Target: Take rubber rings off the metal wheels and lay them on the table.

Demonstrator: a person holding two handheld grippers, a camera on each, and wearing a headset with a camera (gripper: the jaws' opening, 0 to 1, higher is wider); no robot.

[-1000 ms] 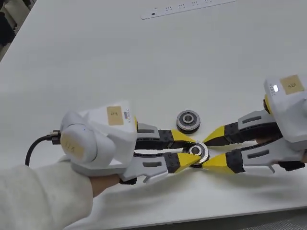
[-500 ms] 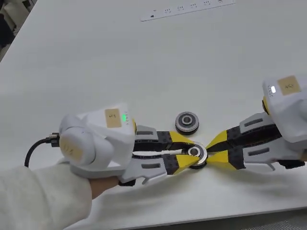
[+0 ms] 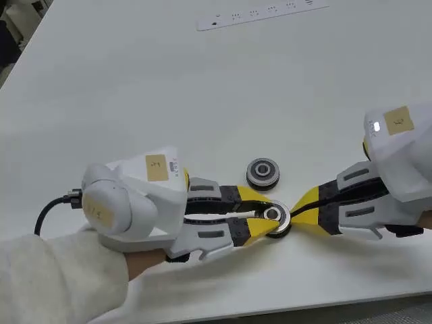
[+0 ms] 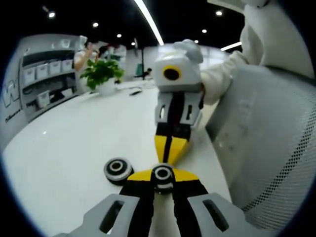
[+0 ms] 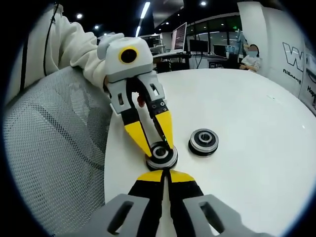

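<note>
Clamping the wheel [image 3: 274, 216], left claw [image 3: 268, 214]; right claw [image 3: 297, 213] closed, seemingly on its ring [image 5: 153, 164], near table [image 3: 270, 270] edge.

2 metal wheels [image 3: 273, 216] [image 3: 263, 171] (each with 1 rubber ring [image 3: 250, 173]), 2 grippers [image 3: 268, 217] [image 3: 295, 210], 1 power strip [image 3: 263, 13], 1 table [image 3: 135, 81].

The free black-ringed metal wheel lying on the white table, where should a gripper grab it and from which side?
Grip the free black-ringed metal wheel across its outer rim, jaws spanning the rubber ring. It lies flat, hub up, so coming down from above probably suits best. Its far side faces bare white table; the near side is crowded by the clamped wheel.
</note>
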